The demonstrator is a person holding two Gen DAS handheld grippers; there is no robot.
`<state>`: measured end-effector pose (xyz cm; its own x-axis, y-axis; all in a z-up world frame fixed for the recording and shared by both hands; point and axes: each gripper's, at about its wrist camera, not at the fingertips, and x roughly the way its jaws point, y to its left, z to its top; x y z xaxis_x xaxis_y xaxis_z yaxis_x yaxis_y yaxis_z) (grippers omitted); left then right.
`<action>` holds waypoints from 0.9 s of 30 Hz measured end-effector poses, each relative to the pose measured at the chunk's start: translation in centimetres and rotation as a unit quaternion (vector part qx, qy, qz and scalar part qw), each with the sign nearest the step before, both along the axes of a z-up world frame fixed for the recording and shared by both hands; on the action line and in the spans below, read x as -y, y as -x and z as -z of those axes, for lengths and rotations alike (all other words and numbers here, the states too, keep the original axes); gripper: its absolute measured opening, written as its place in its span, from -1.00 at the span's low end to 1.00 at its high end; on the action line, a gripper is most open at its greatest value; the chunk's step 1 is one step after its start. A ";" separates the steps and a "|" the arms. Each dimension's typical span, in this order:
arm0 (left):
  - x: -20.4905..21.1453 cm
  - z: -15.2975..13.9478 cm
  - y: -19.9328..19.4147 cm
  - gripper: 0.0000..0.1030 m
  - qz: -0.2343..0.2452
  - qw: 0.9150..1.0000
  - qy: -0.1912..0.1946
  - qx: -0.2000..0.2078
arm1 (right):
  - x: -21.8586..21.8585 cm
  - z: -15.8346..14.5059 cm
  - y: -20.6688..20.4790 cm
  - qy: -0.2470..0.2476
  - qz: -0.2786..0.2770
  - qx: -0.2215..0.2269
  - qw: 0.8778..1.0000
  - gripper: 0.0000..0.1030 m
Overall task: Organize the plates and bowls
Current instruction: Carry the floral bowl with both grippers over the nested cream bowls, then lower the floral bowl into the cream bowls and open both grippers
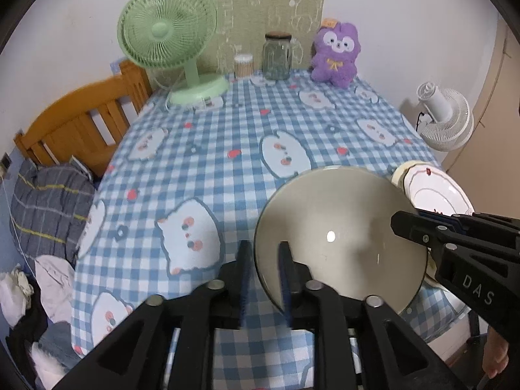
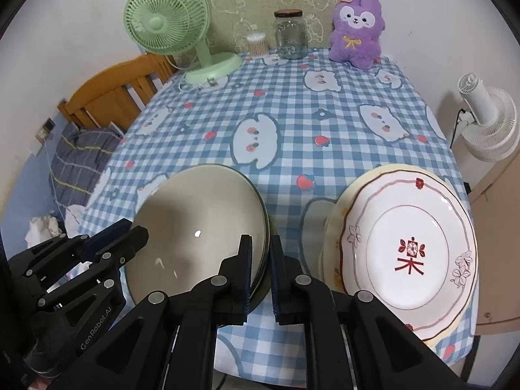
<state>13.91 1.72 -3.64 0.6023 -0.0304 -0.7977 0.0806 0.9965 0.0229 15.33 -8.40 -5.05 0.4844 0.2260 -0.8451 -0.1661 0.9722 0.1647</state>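
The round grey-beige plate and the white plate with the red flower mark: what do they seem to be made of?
The round grey-beige plate looks like glazed ceramic: smooth, with a sharp lamp glint, though melamine is possible. The white plate with the red flower mark looks like glossy glazed porcelain: painted lines and blossoms under a shiny surface.

Glossy glazed grey bowl (image 2: 198, 227), shiny patterned plate (image 2: 409, 247), checked cloth tablecloth (image 2: 292, 123).

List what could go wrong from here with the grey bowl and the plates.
1. The left gripper has its jaws apart around the rim of the grey bowl, so only the right gripper pinches it. Lifted now, it may tilt or slip.
2. The patterned plate sits close beside the bowl, near the corner of the table. A sideways swing might knock it off.
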 end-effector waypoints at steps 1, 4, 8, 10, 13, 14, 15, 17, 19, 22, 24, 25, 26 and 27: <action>0.1 -0.2 0.1 -0.36 0.002 1.000 -0.003 0.007 | -0.1 -0.2 0.0 0.002 0.000 0.003 1.000 -0.74; 0.0 -0.3 0.1 -0.22 0.009 1.000 -0.001 0.007 | -0.4 -0.5 0.1 0.018 -0.001 0.007 1.000 -0.72; -0.2 0.2 -0.3 -0.02 0.007 1.000 0.002 0.001 | -0.8 -0.4 0.4 0.027 -0.010 0.009 1.000 -0.32; -0.3 0.4 -0.5 0.04 0.006 1.000 0.001 0.001 | -0.8 -0.7 0.7 0.039 -0.005 0.022 0.999 0.09; -0.6 0.5 -0.6 0.23 0.013 1.000 0.000 0.002 | -0.5 -1.0 0.8 0.050 0.003 0.041 0.998 0.33; -0.6 0.6 -0.6 0.28 0.015 1.000 0.001 0.003 | -0.4 -1.0 0.7 0.045 0.004 0.040 0.998 0.39; -0.7 0.6 -0.6 0.31 0.016 1.000 0.001 0.005 | -0.2 -0.9 0.7 0.038 0.005 0.036 0.999 0.40; -0.6 0.7 -0.7 0.38 0.022 1.000 -0.003 0.008 | -0.1 -0.6 0.5 0.031 0.004 0.028 0.999 0.40; -0.4 0.9 -0.8 0.42 0.021 1.000 -0.012 0.012 | -0.1 -0.3 0.4 0.030 0.006 0.028 0.999 0.40; -0.4 1.3 -1.0 0.46 0.020 1.000 -0.014 0.014 | -0.1 0.0 0.4 0.034 0.008 0.036 0.999 0.40; -0.5 1.6 -1.2 0.46 0.019 1.000 -0.007 0.009 | 0.1 0.2 0.4 0.036 0.011 0.042 0.998 0.40; -0.4 1.7 -1.3 0.47 0.018 1.000 -0.003 0.008 | 0.2 0.3 0.4 0.035 0.013 0.041 0.998 0.40; -0.4 1.9 -1.4 0.47 0.016 1.000 -0.001 0.006 | 0.3 0.5 0.3 0.034 0.015 0.039 0.999 0.40; -0.4 2.1 -1.4 0.47 0.015 1.000 0.000 0.004 | 0.4 0.8 0.1 0.031 0.016 0.036 0.999 0.40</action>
